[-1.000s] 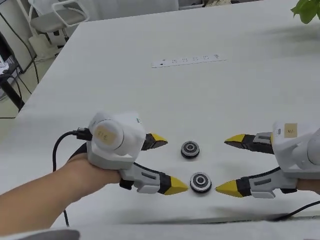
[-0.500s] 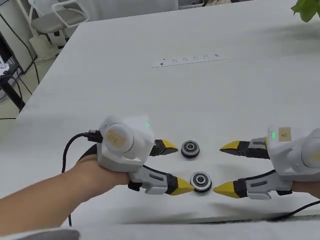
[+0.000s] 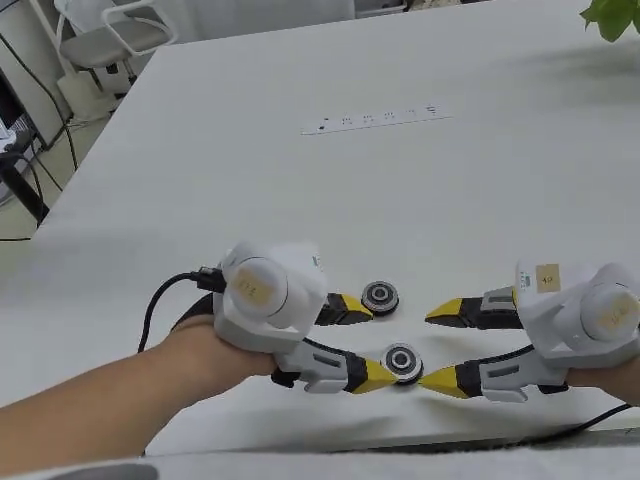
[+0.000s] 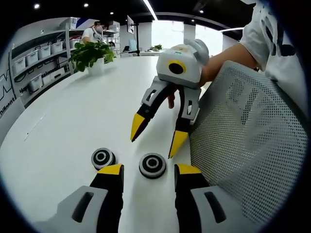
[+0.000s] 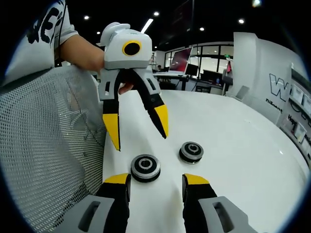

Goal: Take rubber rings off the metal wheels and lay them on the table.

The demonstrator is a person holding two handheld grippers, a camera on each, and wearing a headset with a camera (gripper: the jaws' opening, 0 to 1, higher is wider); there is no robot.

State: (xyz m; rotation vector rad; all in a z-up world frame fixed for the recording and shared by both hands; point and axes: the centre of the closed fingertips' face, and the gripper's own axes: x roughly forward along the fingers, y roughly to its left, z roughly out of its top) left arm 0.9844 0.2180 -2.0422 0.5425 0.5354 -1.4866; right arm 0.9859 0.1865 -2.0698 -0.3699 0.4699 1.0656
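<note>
Two metal wheels with black rubber rings lie flat on the white table (image 3: 300, 200): the near wheel (image 3: 402, 362) by the front edge and the far wheel (image 3: 380, 296) just behind it. My left gripper (image 3: 371, 342) stands open, its lower yellow tip almost at the near wheel's left side. From the right, my right gripper (image 3: 428, 347) faces it, also open, its lower tip close to the same wheel. In the left gripper view the near wheel (image 4: 152, 165) sits between my jaws, the far wheel (image 4: 103, 158) to its left. The right gripper view has the near wheel (image 5: 145, 167) just ahead of my jaws.
A white power strip (image 3: 375, 120) lies further back on the table. A potted plant (image 3: 612, 18) stands at the far right corner. A mesh chair back (image 4: 243, 136) is close behind the table's front edge. A black cable (image 3: 165, 295) trails from the left gripper.
Both grippers have closed in on the near wheel: the left one moved right, the right one moved left. The wheels have not moved.
</note>
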